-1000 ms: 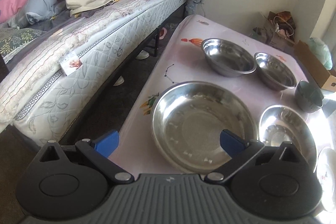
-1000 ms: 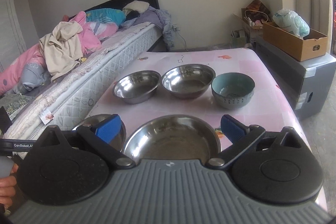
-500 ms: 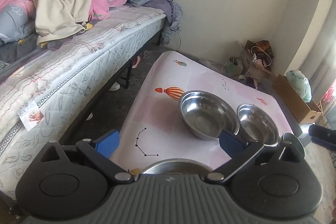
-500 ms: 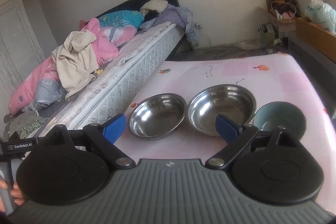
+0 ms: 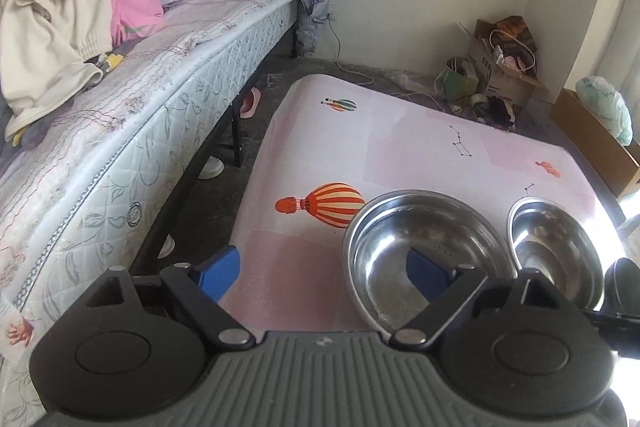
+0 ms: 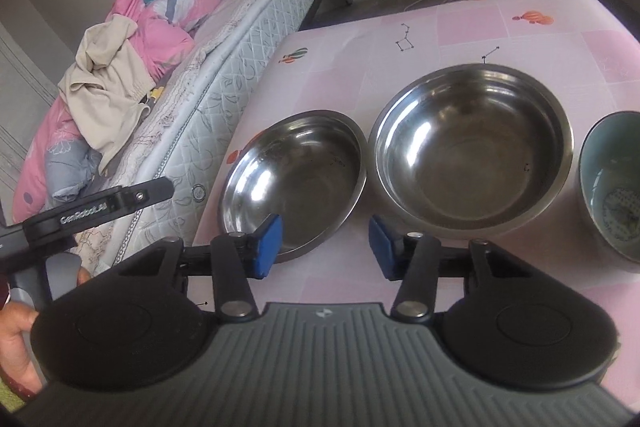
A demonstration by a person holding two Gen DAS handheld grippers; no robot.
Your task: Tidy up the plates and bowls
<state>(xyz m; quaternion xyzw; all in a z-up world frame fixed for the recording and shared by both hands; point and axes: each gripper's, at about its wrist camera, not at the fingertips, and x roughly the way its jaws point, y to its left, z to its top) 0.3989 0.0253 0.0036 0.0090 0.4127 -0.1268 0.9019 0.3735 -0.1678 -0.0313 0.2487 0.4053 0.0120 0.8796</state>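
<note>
Steel bowls sit side by side on the pink surface (image 6: 460, 27): the left gripper (image 5: 320, 273) closing around the left bowl's (image 5: 404, 239) near rim, the right gripper (image 6: 326, 247) closing, untouching, between both bowls' near rims.

Pink table (image 6: 460, 23) (three bowls (image 6: 470, 147) atop)

Black tongs (image 6: 326, 243), blue pads (image 6: 269, 241), silver pivot screws, ribbed grey housing

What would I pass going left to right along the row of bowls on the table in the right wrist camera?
Smaller steel bowl → larger steel bowl → blue-green ceramic bowl, cut off by the picture's right edge.
</note>
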